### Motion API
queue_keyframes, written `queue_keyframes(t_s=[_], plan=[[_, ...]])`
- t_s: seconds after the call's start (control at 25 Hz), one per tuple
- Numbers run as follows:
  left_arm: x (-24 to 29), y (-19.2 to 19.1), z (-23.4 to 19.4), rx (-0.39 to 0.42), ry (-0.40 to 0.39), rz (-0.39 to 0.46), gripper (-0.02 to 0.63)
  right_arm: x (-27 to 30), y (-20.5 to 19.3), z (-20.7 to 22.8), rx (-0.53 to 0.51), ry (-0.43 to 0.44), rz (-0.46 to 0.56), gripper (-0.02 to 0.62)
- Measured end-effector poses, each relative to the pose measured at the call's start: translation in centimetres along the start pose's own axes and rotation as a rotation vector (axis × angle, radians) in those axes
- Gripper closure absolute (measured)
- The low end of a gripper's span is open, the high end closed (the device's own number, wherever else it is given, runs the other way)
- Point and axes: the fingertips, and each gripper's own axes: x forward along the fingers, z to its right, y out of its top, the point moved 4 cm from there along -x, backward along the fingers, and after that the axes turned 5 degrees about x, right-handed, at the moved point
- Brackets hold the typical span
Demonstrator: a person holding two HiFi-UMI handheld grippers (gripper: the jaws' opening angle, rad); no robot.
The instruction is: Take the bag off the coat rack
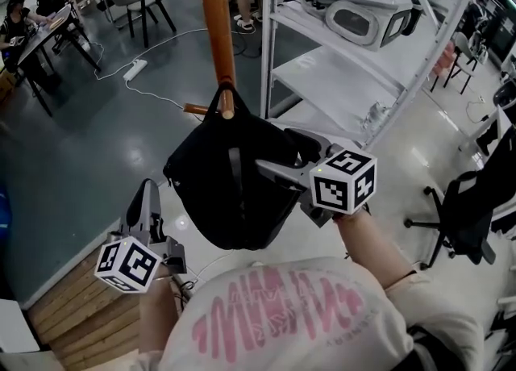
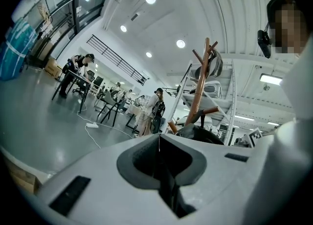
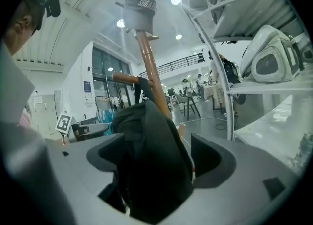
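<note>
A black bag [image 1: 230,192] hangs by its strap from a short peg [image 1: 205,109] of the wooden coat rack [image 1: 216,22]. My right gripper [image 1: 282,156] reaches in from the right at the bag's upper side. In the right gripper view the right gripper [image 3: 159,155] stands open and wide, with the bag [image 3: 151,165] bulging between its jaws and a gap at the right pad. My left gripper [image 1: 147,192] is low at the left, apart from the bag, pointing up. In the left gripper view the left gripper [image 2: 159,138] is shut with nothing in it, facing the rack [image 2: 199,92].
White metal shelving [image 1: 355,63] with a white device [image 1: 363,6] stands close behind the rack on the right. A black office chair [image 1: 463,216] is at the far right. A power strip [image 1: 135,69] and cable lie on the floor; desks and people are at the back left.
</note>
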Motion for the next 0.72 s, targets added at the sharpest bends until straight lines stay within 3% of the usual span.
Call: queue_keyframes(t_s=[0.24,0.36,0.44,0.48,0.72], plan=[[-0.6,0.0,-0.5,-0.010,0.018,0.009,0.601,1.5,-0.7,0.1,-0.011,0.000,-0.028,0.178],[-0.4,0.6,0.0,-0.005,-0.050,0.028,0.601,1.9,-1.2,0.3,-0.064,-0.033,-0.066,0.185],[-0.4,1.3,0.8,0.008,-0.118,0.070,0.600,2.0,-1.5,0.5,-0.106,-0.065,-0.094,0.265],[-0.6,1.6,1.2,0.012,-0.142,0.095,0.600,2.1,-1.6,0.6,-0.115,-0.075,-0.106,0.274],[-0.6,2.5,2.2,0.060,-0.203,0.136,0.600,2.1,-1.5,1.4,-0.161,-0.148,-0.161,0.408]])
